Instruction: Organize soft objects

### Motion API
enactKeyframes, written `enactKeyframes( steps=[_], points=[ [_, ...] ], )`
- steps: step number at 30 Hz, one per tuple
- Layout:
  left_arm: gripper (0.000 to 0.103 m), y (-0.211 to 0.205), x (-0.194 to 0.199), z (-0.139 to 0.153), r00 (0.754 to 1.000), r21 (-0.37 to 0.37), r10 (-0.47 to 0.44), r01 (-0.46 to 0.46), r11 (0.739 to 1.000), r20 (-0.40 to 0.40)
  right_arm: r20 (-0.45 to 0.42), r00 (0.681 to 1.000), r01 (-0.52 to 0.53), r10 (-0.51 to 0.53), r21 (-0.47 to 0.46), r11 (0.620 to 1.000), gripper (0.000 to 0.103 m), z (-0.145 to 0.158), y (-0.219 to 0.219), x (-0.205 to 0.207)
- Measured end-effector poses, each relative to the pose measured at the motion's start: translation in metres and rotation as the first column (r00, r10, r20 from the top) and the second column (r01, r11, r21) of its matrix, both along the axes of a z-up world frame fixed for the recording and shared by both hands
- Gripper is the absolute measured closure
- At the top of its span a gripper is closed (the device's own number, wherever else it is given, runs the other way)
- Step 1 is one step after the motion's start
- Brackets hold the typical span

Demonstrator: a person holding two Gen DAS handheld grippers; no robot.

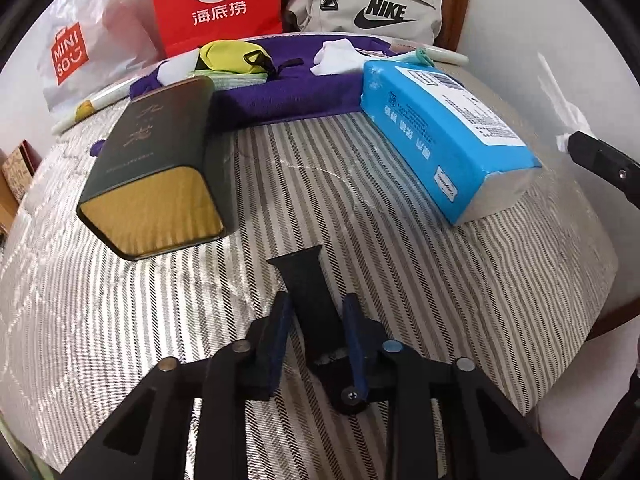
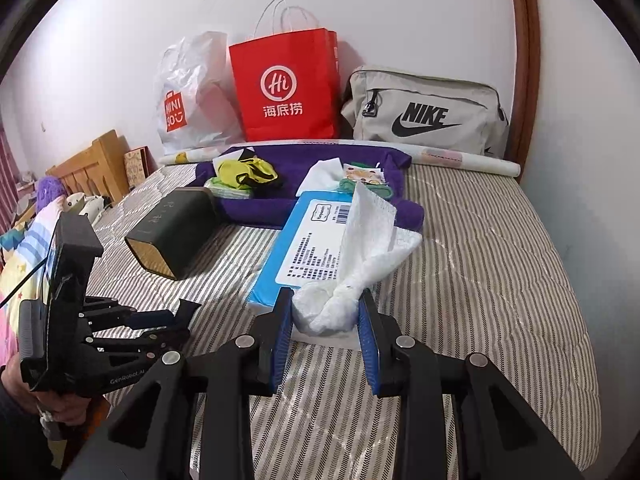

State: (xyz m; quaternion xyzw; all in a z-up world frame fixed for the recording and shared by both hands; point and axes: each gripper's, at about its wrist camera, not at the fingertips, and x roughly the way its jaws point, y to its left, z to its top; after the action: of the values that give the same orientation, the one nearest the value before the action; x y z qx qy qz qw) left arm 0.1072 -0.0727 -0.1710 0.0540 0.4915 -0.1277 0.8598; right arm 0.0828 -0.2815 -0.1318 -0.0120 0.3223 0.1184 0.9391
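Observation:
My left gripper (image 1: 314, 320) is shut on a flat black strap-like piece (image 1: 304, 280) whose flared end points away over the striped bed cover. The right wrist view shows that gripper (image 2: 176, 320) low at the left, held by a hand, with the strap (image 2: 188, 306) sticking out. My right gripper (image 2: 326, 320) is shut on a bunched white tissue (image 2: 352, 248) drawn up from the blue tissue pack (image 2: 296, 248). The pack (image 1: 448, 128) lies to the right in the left wrist view. A purple towel (image 2: 320, 160) behind it carries a yellow-green pouch (image 2: 244, 172) and a white cloth (image 2: 320, 176).
A dark green tin (image 1: 160, 160) lies on its side left of centre. Against the wall stand a white plastic bag (image 2: 188, 92), a red paper bag (image 2: 284, 88) and a grey sports bag (image 2: 424, 112). A paper roll (image 2: 460, 160) lies along the wall. A wooden frame (image 2: 520, 60) bounds the right.

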Motion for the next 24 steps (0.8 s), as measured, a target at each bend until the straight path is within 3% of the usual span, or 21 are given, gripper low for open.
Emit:
enactKeyframes(
  steps=[5, 10, 20, 22, 24],
  points=[
    [0.078, -0.004, -0.003, -0.002, 0.999, 0.039, -0.017, 0.015, 0.999, 0.045, 0.007, 1.0, -0.017, 0.017, -0.013, 1.0, 0.072, 0.005, 0.008, 0.001],
    [0.082, 0.011, 0.004, 0.001, 1.0, -0.045, 0.002, -0.001, 0.999, 0.007, 0.013, 0.999, -0.038, 0.038, -0.012, 0.999, 0.072, 0.012, 0.015, 0.0],
    [0.083, 0.043, -0.002, 0.034, 0.998, -0.105, 0.045, -0.039, 0.994, 0.054, -0.007, 0.998, -0.066, 0.066, 0.004, 0.998, 0.072, 0.022, 0.021, 0.0],
    [0.095, 0.049, -0.002, 0.04, 0.997, -0.119, 0.052, -0.045, 0.992, 0.056, -0.009, 0.998, -0.066, 0.066, -0.001, 0.998, 0.072, 0.023, 0.022, 0.001],
    [0.095, 0.057, -0.003, 0.048, 0.996, -0.145, 0.061, -0.052, 0.988, 0.059, -0.016, 0.998, -0.067, 0.067, -0.008, 0.998, 0.072, 0.024, 0.022, 0.001]
  ],
)
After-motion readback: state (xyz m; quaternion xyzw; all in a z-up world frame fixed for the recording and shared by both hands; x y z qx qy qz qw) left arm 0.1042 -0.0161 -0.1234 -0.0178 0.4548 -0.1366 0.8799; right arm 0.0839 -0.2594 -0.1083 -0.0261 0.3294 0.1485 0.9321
